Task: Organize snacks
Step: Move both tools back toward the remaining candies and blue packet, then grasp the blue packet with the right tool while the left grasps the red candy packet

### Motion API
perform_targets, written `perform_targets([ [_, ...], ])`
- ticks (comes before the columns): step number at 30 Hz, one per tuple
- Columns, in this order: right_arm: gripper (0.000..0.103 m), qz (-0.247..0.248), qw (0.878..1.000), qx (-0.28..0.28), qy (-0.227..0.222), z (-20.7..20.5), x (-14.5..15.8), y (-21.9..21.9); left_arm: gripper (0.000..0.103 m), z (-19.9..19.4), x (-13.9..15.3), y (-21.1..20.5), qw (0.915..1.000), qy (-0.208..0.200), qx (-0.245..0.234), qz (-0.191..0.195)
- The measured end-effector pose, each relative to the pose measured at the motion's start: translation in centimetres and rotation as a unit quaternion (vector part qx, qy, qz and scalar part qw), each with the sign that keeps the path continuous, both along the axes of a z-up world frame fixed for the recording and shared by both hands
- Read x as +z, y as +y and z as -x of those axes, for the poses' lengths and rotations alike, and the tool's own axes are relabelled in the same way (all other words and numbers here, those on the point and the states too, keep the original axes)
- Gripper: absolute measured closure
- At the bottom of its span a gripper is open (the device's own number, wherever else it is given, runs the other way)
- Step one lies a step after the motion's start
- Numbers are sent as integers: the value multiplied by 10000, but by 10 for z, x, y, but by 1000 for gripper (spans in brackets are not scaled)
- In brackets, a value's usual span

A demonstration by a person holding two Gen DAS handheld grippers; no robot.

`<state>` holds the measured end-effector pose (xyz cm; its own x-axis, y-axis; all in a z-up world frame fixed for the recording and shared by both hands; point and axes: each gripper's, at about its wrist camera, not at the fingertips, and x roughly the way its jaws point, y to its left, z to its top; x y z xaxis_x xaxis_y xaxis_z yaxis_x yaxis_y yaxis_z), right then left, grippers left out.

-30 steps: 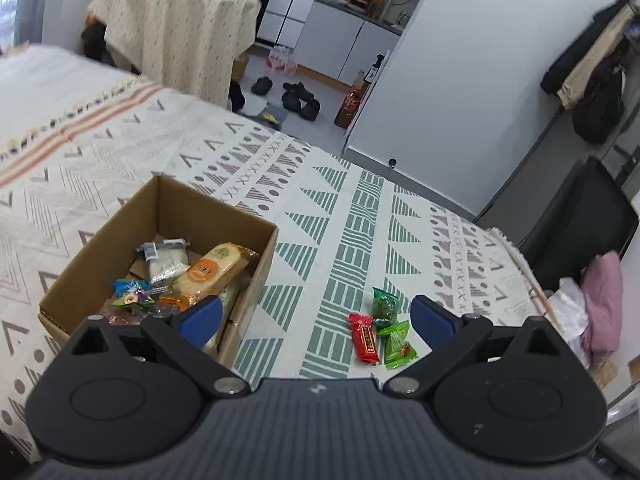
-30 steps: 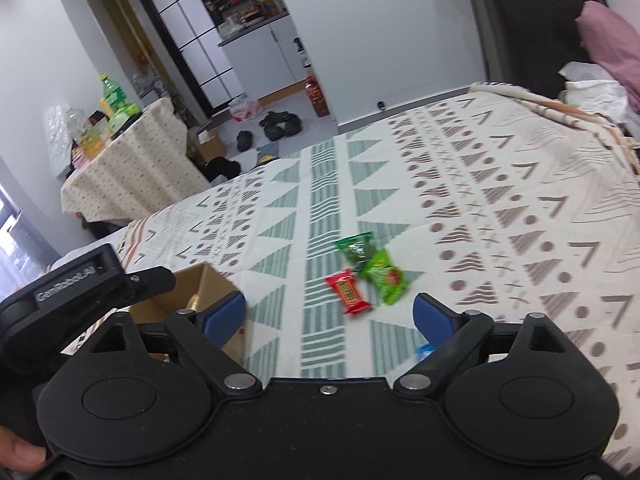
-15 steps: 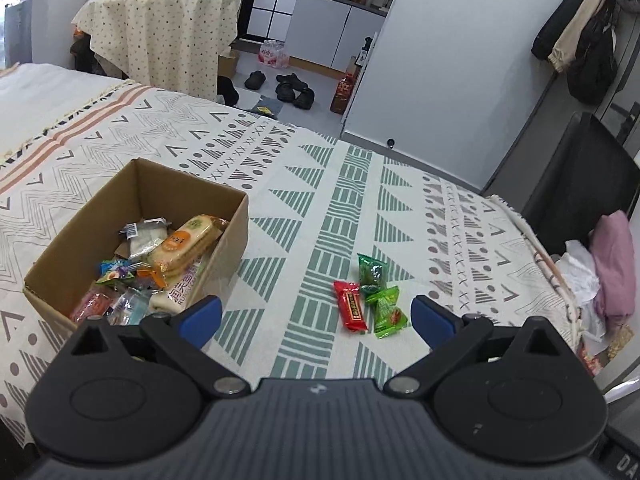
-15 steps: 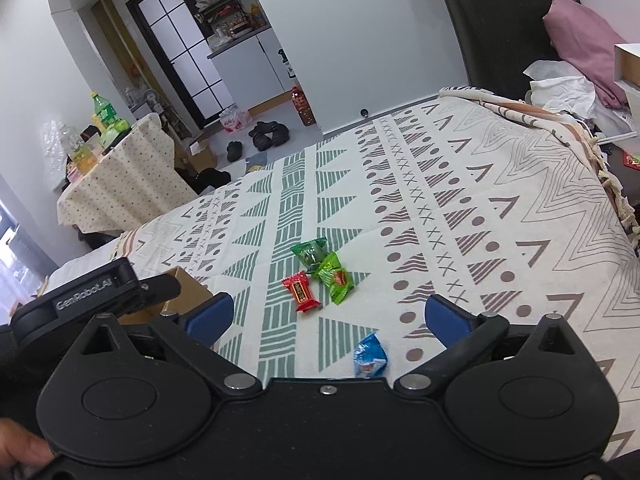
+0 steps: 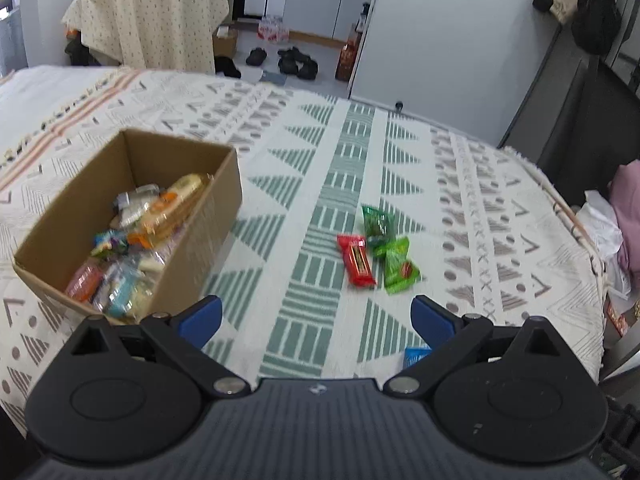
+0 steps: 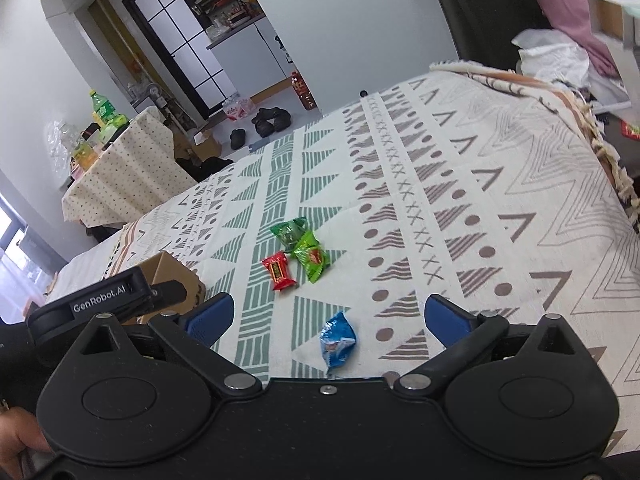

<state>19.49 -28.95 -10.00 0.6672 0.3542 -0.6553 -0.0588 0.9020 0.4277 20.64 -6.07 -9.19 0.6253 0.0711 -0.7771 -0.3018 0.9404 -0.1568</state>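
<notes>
A cardboard box (image 5: 204, 216) holding several wrapped snacks stands on the patterned bedspread, left of my left gripper (image 5: 316, 318), which is open and empty. On the cloth lie a red snack (image 5: 357, 261), a dark green snack (image 5: 377, 222) and a light green snack (image 5: 398, 267); a blue snack (image 5: 416, 355) peeks out by the right finger. My right gripper (image 6: 326, 314) is open and empty, with the blue snack (image 6: 337, 342) just between its fingers. The red snack (image 6: 280, 271), the green snacks (image 6: 308, 254) and the box corner (image 6: 172, 272) show beyond.
The left gripper's body (image 6: 108, 300) sits at the right view's left. The bed's edge (image 5: 568, 216) drops off at the right, beside white bags and pink cloth (image 5: 628, 216). A covered table (image 5: 152, 28) with bottles and shoes (image 5: 296, 62) on the floor lie beyond the bed.
Both grippers have drawn back and risen. The snacks now sit farther ahead, the box shows more to the left, and the blue snack has come into view between the right gripper's fingers.
</notes>
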Motion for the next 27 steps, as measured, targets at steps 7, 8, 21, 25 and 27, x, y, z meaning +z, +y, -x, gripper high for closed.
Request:
perform_targets([
  [7,9,-298,9992,-18,284,-5,-30,-14,5,-9,-18,-10,9996,274,-75,-2],
  [8,10,-363,9987,-28,342,-6,-34,-16,6,-10,-21,-12,9994,318,-93,1],
  [21,23,-530,9956,252,729,-29,-72,0,23,-37,-48,-10,9977,633,174,187],
  [25,30,-527,9938,353,916,-40,-85,8,24,-48,-54,-7,9967,695,315,272],
  [27,33,-526,9928,434,986,-45,-91,13,26,-53,-57,-8,9963,728,342,303],
])
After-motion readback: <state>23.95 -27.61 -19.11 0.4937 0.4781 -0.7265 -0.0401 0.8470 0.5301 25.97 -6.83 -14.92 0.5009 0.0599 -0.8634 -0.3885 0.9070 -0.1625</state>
